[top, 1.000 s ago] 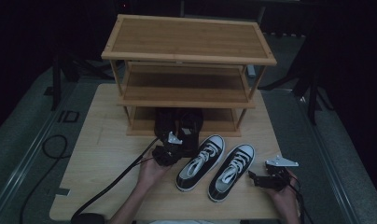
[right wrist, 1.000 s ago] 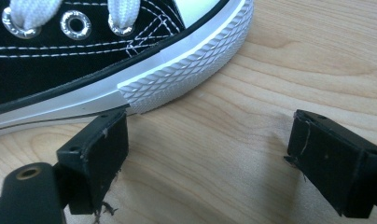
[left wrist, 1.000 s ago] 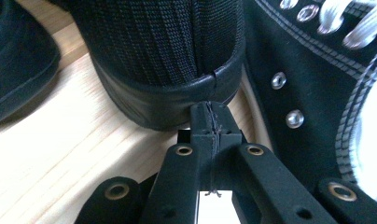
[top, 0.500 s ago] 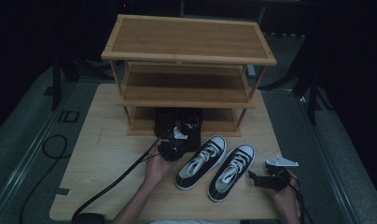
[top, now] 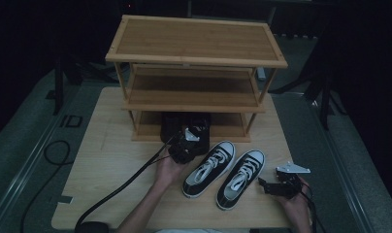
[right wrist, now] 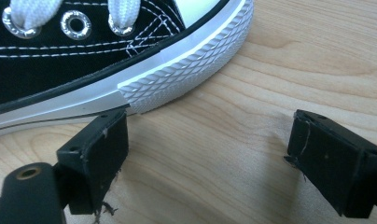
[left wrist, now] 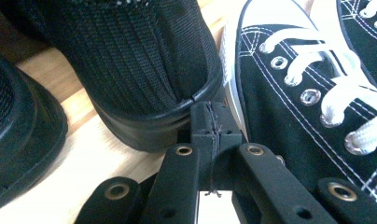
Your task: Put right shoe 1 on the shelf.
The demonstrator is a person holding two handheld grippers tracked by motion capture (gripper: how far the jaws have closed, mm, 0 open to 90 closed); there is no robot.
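Since a second ago the left claw (top: 188, 145) has moved farther from the person, pressing up to the heel of a black knit shoe (top: 196, 125) at the rack's bottom shelf (top: 235, 127). Its jaws are together, holding nothing. The right claw (top: 271, 187) rests with jaws apart on the worktop (top: 111, 160), just right of the near-right sneaker (top: 241, 178); the left sneaker (top: 209, 168) lies beside it.

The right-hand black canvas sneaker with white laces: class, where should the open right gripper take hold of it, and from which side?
Judging by its pose, grip the black canvas sneaker at the open collar wall near the heel, from its right side: the right gripper waits there, open.
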